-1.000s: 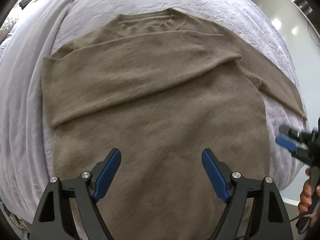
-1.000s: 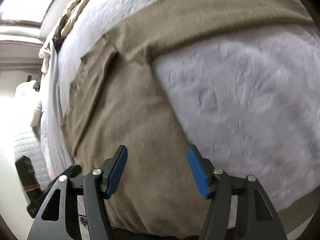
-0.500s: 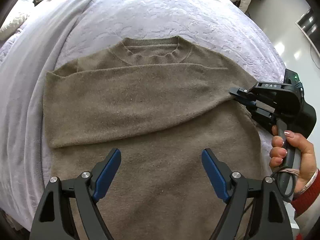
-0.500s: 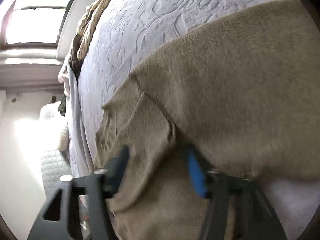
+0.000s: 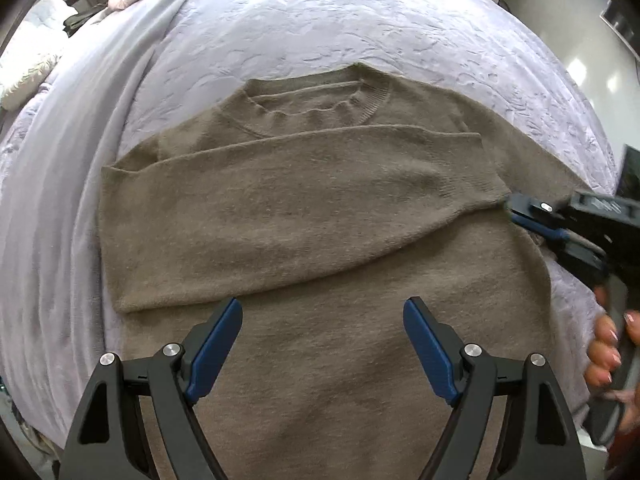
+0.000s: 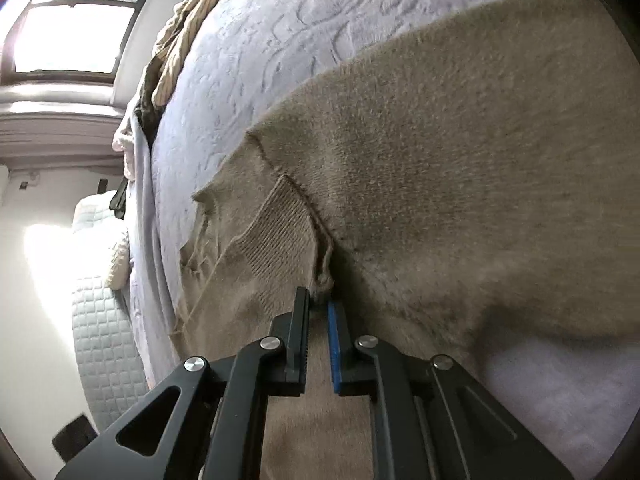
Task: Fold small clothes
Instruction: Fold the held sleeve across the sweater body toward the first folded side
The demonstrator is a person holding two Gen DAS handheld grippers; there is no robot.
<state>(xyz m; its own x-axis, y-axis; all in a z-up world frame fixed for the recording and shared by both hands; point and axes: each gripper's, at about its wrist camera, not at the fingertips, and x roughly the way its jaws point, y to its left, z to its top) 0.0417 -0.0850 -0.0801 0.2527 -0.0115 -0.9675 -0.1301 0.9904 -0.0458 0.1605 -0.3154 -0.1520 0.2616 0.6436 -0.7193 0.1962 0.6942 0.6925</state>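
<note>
Just-closed right claw (image 6: 319, 304) pinches fuzzy brown sweater's (image 5: 320, 208) ribbed cuff; left claw (image 5: 322, 320) gapes apart.

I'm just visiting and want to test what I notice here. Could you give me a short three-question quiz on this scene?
1. True or false: the left gripper is clamped on the sweater.
2. Which part of the sweater does the right gripper pinch? A) the collar B) the cuff of the sleeve folded across the chest C) the bottom hem
3. What does the sweater lie on?

Key:
1. False: its jaws stand wide open above the cloth.
2. B: the jaws are shut on the cuff.
3. A pale lilac bedspread on a bed.
</note>
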